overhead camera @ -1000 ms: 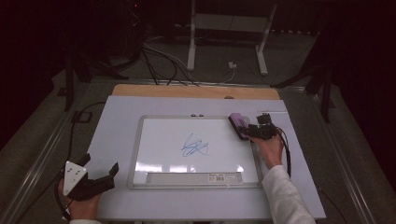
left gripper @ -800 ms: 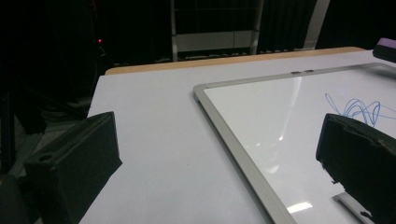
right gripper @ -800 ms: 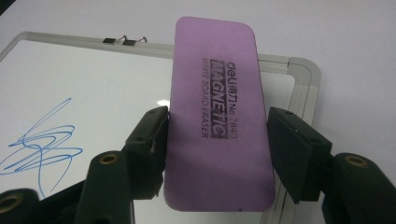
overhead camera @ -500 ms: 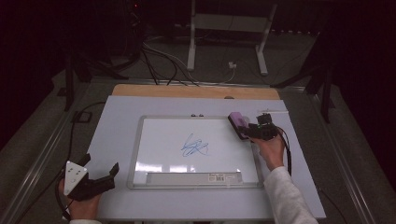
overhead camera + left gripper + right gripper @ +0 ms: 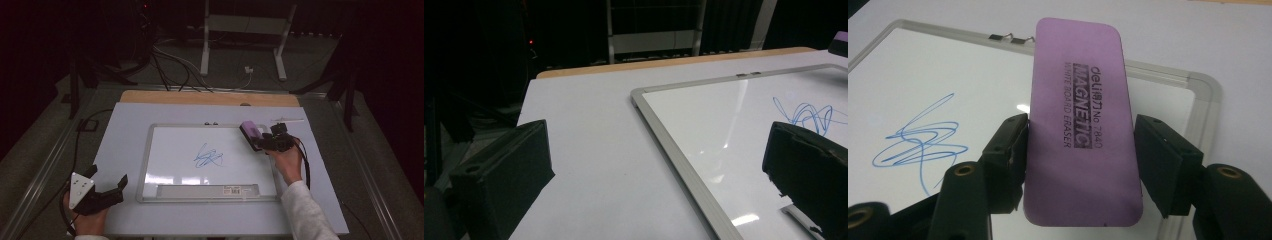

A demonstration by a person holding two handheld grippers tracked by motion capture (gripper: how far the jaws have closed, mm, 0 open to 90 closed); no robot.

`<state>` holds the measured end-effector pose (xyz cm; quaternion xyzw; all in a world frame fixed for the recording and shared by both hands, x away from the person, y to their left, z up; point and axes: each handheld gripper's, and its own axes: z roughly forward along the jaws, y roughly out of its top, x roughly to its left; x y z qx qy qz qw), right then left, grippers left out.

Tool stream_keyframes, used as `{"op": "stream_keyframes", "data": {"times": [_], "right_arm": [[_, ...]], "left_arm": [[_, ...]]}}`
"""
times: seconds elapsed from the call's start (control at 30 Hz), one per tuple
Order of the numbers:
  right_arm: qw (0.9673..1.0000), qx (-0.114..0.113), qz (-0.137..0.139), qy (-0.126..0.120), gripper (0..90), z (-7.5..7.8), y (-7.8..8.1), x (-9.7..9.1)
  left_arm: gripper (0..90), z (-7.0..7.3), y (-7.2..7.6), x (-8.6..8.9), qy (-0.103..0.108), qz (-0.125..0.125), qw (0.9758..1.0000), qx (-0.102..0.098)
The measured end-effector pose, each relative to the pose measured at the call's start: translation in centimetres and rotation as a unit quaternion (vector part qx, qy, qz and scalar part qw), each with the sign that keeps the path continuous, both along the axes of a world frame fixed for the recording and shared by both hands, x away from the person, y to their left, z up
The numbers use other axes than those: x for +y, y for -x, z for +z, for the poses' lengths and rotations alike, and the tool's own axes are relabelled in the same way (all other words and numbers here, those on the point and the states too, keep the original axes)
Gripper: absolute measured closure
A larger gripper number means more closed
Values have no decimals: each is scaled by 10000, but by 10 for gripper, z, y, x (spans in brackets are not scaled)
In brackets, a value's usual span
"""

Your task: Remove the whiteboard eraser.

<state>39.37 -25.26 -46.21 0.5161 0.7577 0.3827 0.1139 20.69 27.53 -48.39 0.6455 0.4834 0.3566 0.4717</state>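
Right, the whiteboard lies flat in the middle of the white tabletop, and everything arranges itself around it. Near the board's centre sits a blue scribble, a tangle of loops, plain again in the right gripper view and at the edge of the left gripper view.

Over at the board's far right corner, the right tool has a purple eraser between its jaws. Seen along that tool, the eraser fills the gap, printed face up, reading "MAGNETIC WHITE BOARD ERASER". The left-hand jaw presses against the eraser's side; the right-hand jaw looks to stand a sliver off it, so I cannot tell whether the grip is fully clenched. Whether the eraser rests on the board or hangs just above it, I cannot tell either. The person's right hand wraps the tool from behind, white sleeve trailing toward the tabletop's near edge.

Off the board's near left corner, well apart from the frame, the left tool is in the person's left hand, jaws spread wide and released, nothing between them. Its own view shows bare tabletop and the board's grey frame in the gap.

Two small clips sit on the board's far edge, and a long tray with a label runs along its near edge. Beyond the board's far right corner, a thin white stick lies on the tabletop.
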Motion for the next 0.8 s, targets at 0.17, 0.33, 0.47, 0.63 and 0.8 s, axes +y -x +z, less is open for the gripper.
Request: {"op": "stream_keyframes", "data": {"times": [0.17,0.33,0.47,0.63,0.8], "right_arm": [[9999,-30,107,36,409,0,3,7],[9998,-16,208,64,409,-3,7,15],[9996,-13,251,102,409,-3,10,20],[9993,-22,331,145,409,-4,14,25],[9991,-45,398,149,409,-6,18,30]], "left_arm": [[4,0,0,0,-8,-3,10000,11],[4,0,0,-1,-17,-13,10000,13],[4,0,0,-1,-16,-14,10000,12],[4,-1,-1,-1,-21,-16,10000,17],[4,0,0,-1,-28,-11,10000,18]]}}
